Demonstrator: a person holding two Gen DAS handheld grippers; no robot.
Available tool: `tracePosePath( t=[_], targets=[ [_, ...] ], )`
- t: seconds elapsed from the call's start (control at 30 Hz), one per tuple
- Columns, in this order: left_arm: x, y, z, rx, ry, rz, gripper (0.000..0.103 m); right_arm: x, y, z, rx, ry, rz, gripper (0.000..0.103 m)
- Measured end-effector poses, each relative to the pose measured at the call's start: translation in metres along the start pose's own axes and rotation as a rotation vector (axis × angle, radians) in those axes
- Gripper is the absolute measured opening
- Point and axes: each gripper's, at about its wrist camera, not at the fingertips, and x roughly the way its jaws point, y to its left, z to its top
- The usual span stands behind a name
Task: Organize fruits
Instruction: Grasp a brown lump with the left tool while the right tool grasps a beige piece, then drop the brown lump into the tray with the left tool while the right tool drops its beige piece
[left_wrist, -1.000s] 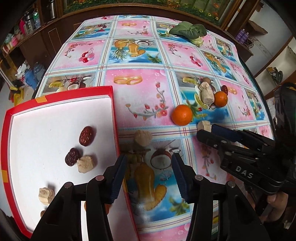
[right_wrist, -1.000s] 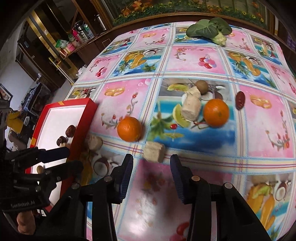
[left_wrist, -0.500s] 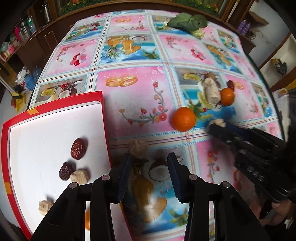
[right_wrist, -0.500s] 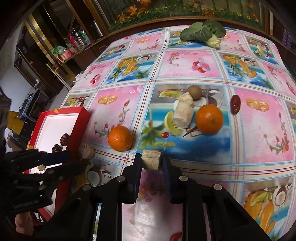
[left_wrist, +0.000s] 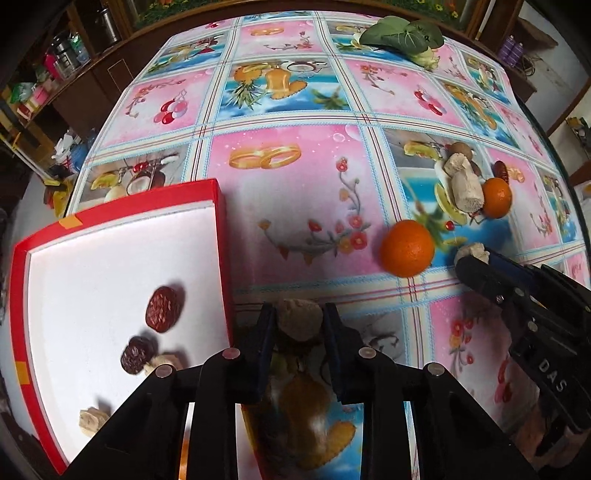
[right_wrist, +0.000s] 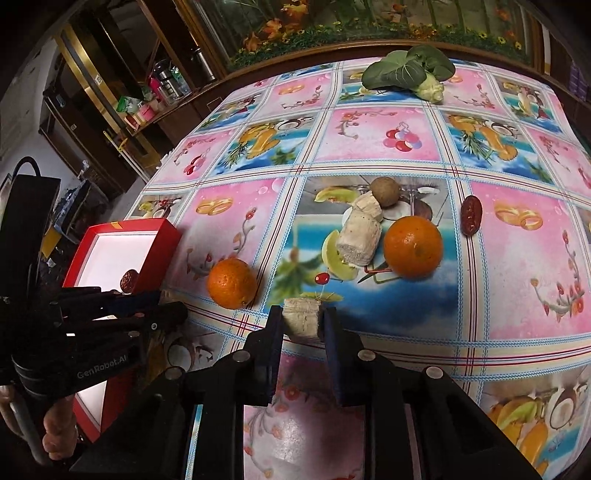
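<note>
Wooden shelves crowded with bottles stand behind a round table under a pink-and-blue fruit-print cloth. Taking the near orange as the landmark: far to its left lies a red tray with a white floor, and on that floor sit two dates, one redder and one darker, with two pale chunks closer to the camera. Between tray and orange, just off the tray's right wall, the left gripper is closing its jaws around a beige lump that rests on the cloth; the pads stand at its sides. Just right of the orange, the right gripper is clenched on a small pale block, pressed from both sides at cloth level. Beyond the orange and to the right lies a cluster: a pale cylinder, a shorter piece touching its far end, a brown round fruit behind them, and a second orange just beside the cylinder. Right of that one a lone date lies apart. Far beyond, at the table's back edge, sits a leafy green.
</note>
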Motion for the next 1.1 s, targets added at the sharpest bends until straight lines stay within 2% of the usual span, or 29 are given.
tracePosePath(
  t=[0.33,0.57,0.73,0.9,1.1],
  targets=[
    [-0.034,0.007,-0.036,-0.023,-0.026,-0.095,0.024,-0.009,0.013,-0.005,-0.022,0.006,-0.017,0.022],
    [-0.068,0.007,-0.068,-0.01,-0.053,-0.118,0.024,-0.025,0.035,-0.025,-0.055,0.018,-0.01,0.022],
    [-0.09,0.018,-0.093,-0.012,-0.058,-0.139,0.024,-0.038,0.053,-0.044,-0.078,0.059,0.002,0.022],
    [-0.121,0.041,-0.114,-0.039,-0.094,-0.146,0.024,-0.049,0.072,-0.058,-0.104,0.07,0.013,0.022],
    [-0.155,0.078,-0.135,-0.096,-0.156,-0.1,0.024,-0.056,0.103,-0.062,-0.156,0.062,0.041,0.022]
  ],
)
